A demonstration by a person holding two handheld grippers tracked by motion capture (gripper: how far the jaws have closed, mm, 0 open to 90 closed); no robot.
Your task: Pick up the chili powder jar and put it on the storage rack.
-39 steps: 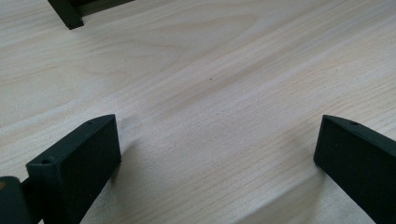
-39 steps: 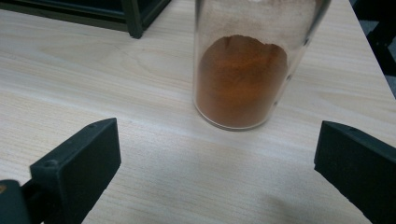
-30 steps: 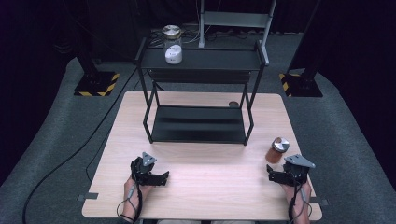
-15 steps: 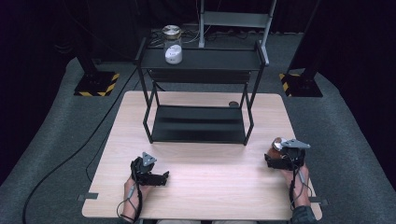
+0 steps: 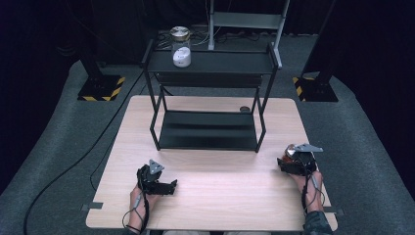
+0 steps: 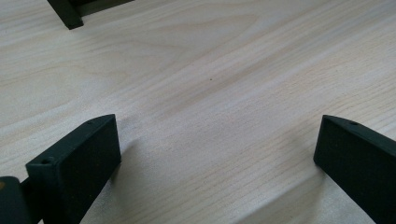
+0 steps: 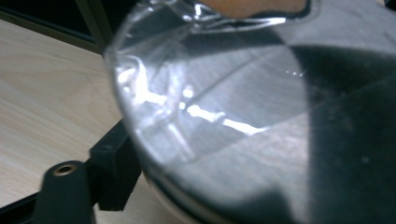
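A glass jar (image 5: 289,150) with a copper-coloured lid stands near the table's right edge. My right gripper (image 5: 290,157) is open around it. In the right gripper view the jar (image 7: 243,93) sits very close between the jaws, and one finger (image 7: 114,161) lies right beside the glass; the other is hidden behind the jar. My left gripper (image 5: 170,186) rests open on the bare table at the front left, its jaws wide apart (image 6: 215,154) with nothing between them. A second glass jar (image 5: 181,46) with a white object inside stands on the top shelf of the black rack (image 5: 210,63).
The two-tier black metal rack stands at the table's (image 5: 220,196) back middle, its lower shelf (image 5: 208,129) bare. A small dark round object (image 5: 244,108) lies behind the rack's right leg. Dark floor and stands surround the table.
My right gripper has moved forward and a little left, up to the copper-lidded jar, which now sits between its jaws. The left gripper has stayed put.
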